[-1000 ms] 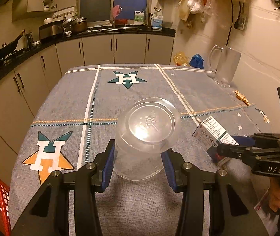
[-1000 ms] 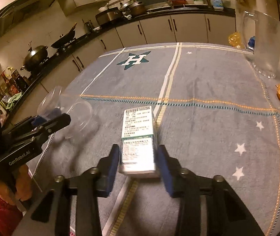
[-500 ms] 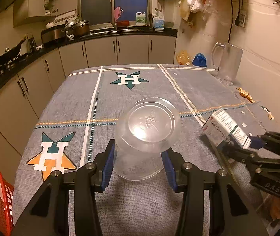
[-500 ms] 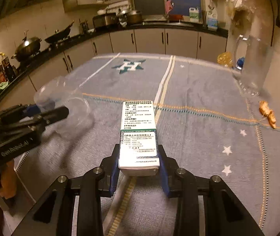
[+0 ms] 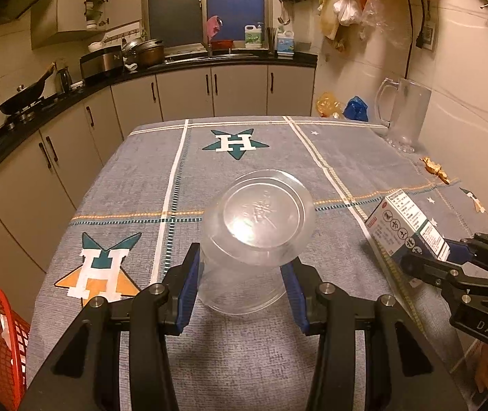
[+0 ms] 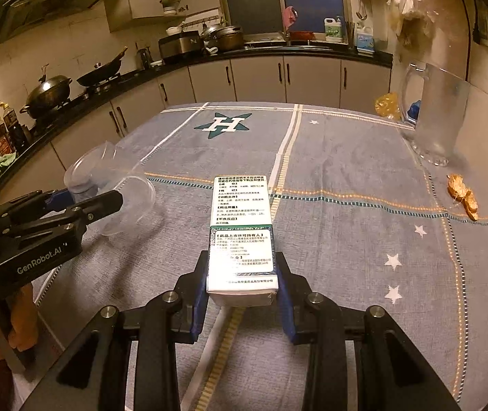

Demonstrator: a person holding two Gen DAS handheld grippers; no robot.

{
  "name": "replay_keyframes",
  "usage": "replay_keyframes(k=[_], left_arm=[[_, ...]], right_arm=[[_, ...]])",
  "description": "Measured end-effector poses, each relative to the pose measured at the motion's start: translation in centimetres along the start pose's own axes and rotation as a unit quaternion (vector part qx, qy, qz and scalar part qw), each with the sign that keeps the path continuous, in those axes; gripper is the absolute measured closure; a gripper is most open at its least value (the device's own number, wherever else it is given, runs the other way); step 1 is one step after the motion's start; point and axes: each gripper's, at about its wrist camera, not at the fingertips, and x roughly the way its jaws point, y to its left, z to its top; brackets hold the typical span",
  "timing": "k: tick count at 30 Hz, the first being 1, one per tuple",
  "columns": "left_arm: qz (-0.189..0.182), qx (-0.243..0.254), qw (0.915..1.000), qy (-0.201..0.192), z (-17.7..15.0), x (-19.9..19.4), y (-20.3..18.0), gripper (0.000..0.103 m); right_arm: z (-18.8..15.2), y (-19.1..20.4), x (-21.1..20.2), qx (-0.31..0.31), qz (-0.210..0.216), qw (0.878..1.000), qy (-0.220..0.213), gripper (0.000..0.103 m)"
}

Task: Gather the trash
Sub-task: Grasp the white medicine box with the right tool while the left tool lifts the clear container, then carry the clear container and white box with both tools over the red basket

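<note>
clear plastic cup (image 5: 255,236) tipped on its side, base facing out, clamped off the tablecloth (image 5: 244,157) near its front edge, white-green printed carton (image 6: 242,239) gripped lengthwise, lifted, crumpled golden wrapper (image 6: 463,197) lying near the right edge

Dim, warm yellowish indoor light filled both views. Glare shone on the clear plastic cup's (image 5: 257,229) base. Fisheye distortion bent the edges, corners vignetted black; focus stayed fairly sharp.
</note>
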Motion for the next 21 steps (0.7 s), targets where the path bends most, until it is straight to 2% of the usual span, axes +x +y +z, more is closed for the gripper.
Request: replay_keyframes(k=[21], left_arm=[[0.015,0.002,0.9999,-0.003,-0.21,-0.03,0.19,0.058]], right_arm=[[-0.16,0.17,-0.26,-0.006,0.005,1.000,-0.002,0.065]])
